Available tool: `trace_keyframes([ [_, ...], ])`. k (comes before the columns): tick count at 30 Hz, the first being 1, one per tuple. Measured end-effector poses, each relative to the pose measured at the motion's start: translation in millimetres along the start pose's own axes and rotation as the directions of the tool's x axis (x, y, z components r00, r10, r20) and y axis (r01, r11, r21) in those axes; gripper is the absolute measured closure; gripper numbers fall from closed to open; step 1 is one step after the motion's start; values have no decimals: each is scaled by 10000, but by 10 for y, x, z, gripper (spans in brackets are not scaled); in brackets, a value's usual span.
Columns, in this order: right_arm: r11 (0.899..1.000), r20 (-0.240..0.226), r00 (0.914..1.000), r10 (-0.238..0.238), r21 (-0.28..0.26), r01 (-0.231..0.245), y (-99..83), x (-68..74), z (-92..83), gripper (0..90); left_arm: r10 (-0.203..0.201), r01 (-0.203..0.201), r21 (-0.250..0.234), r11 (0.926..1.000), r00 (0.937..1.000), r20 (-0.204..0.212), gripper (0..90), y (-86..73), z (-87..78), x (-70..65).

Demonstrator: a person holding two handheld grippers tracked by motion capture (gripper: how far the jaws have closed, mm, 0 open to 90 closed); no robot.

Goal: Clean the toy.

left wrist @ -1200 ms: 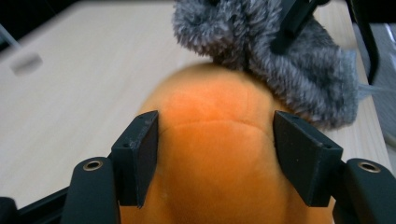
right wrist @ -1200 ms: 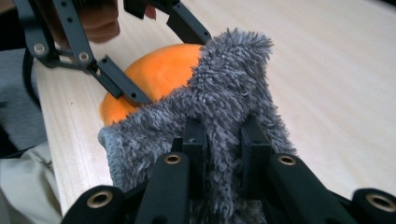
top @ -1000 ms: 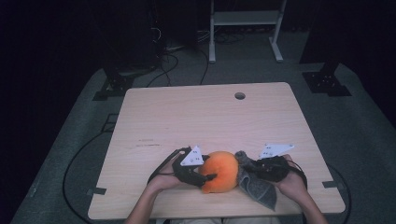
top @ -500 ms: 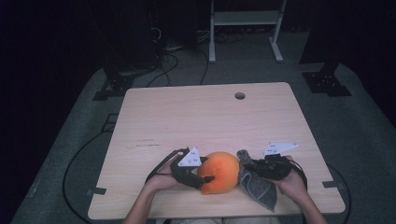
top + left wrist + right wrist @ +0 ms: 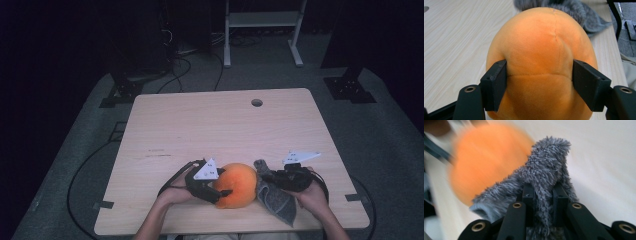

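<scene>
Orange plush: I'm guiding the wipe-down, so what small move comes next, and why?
Probably sweep the grey cloth across the orange plush. The right gripper is shut on the cloth beside it; the left gripper's fingers, just opening, still press the plush.

A light wooden table (image 5: 210,130) has a small round hole (image 5: 257,102) near its far edge. Beyond it stands a white metal frame (image 5: 262,22) on grey floor (image 5: 75,150), cables (image 5: 200,55) trailing.
</scene>
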State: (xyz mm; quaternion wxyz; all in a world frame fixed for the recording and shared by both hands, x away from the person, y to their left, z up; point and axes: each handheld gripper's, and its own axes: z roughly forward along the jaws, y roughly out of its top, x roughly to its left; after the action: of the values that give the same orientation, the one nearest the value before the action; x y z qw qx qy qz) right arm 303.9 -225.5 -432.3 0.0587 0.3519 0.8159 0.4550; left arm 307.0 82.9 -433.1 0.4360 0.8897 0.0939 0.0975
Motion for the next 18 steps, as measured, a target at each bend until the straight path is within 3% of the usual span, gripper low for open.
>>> trace_keyframes([
  [2,9965,-287,9994,-205,-811,181,112,103,-62,761,29,-30,-70,10000,10000,-53,296,20,22,-21],
  [4,9912,-688,9967,-433,-1281,342,213,252,-71,762,139,-140,-111,9998,9999,-97,291,47,44,-50],
  [5,9894,-721,9947,-733,-1306,634,261,351,-55,762,250,-251,-91,9996,9996,-131,288,65,56,-64],
  [6,9855,-617,9897,-1293,-1189,1213,312,480,-16,762,321,-322,-67,9995,9994,-135,285,72,60,-72],
  [9,9762,-70,9780,-2086,-622,2078,347,639,90,762,364,-365,-45,9993,9992,-162,286,75,55,-90],
  [11,9788,105,9797,-2000,-433,2003,303,569,128,763,401,-401,-60,9992,9991,-122,287,65,47,-83],
  [14,9892,165,9905,-1367,-511,1373,202,382,82,764,135,-136,-130,9998,9999,-68,288,43,43,-61],
  [18,9976,543,9961,-691,-26,694,33,152,48,764,-92,92,-129,9999,10000,-9,282,10,21,-21],
])
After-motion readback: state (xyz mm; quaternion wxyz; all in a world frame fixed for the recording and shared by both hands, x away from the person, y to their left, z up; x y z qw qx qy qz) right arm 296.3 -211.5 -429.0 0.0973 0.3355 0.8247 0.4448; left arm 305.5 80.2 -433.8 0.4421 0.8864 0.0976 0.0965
